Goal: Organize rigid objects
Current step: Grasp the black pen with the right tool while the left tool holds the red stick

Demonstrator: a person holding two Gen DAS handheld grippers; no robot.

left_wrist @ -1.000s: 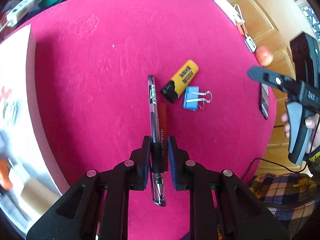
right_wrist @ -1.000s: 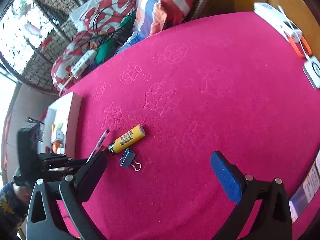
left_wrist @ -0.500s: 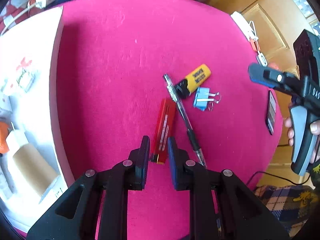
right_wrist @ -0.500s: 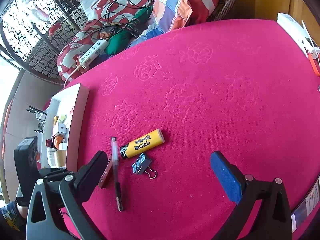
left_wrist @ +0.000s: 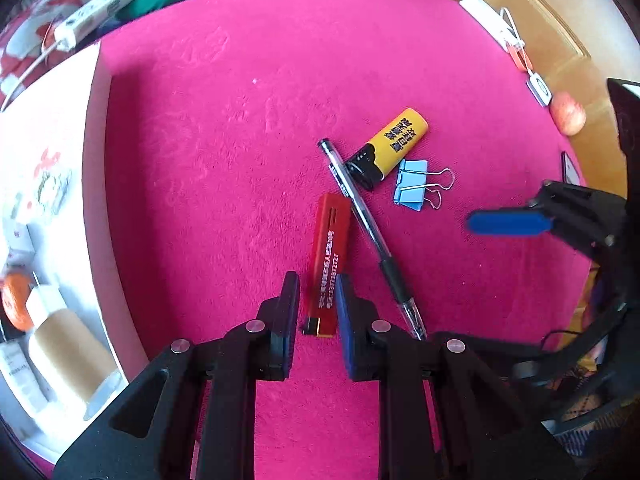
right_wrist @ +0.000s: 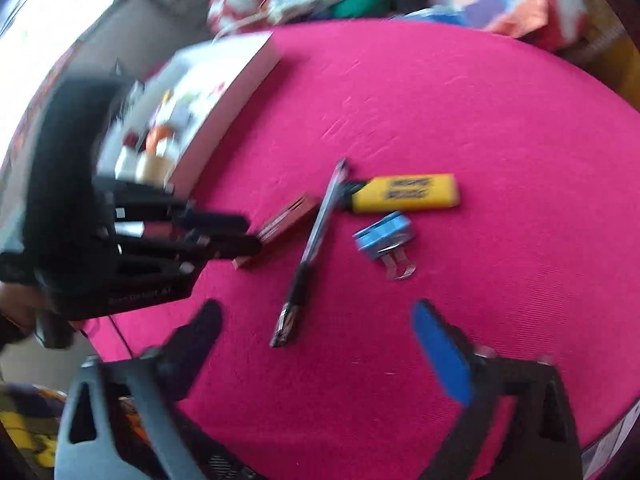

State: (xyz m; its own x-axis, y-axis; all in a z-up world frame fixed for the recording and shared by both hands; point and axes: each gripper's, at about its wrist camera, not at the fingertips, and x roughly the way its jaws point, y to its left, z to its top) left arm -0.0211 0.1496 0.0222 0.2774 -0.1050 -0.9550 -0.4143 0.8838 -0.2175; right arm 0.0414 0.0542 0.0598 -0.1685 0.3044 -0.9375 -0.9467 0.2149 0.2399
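Left wrist view: your left gripper [left_wrist: 316,300] straddles the red case [left_wrist: 329,264], narrow gap, not clamped, case running lengthwise ahead; right gripper [right_wrist: 316,332] spread wide

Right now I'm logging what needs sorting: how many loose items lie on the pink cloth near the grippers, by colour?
Red: 1, flat case
Yellow: 1, lighter
Blue: 1, binder clip
Clear and black: 1, pen
Total: 4
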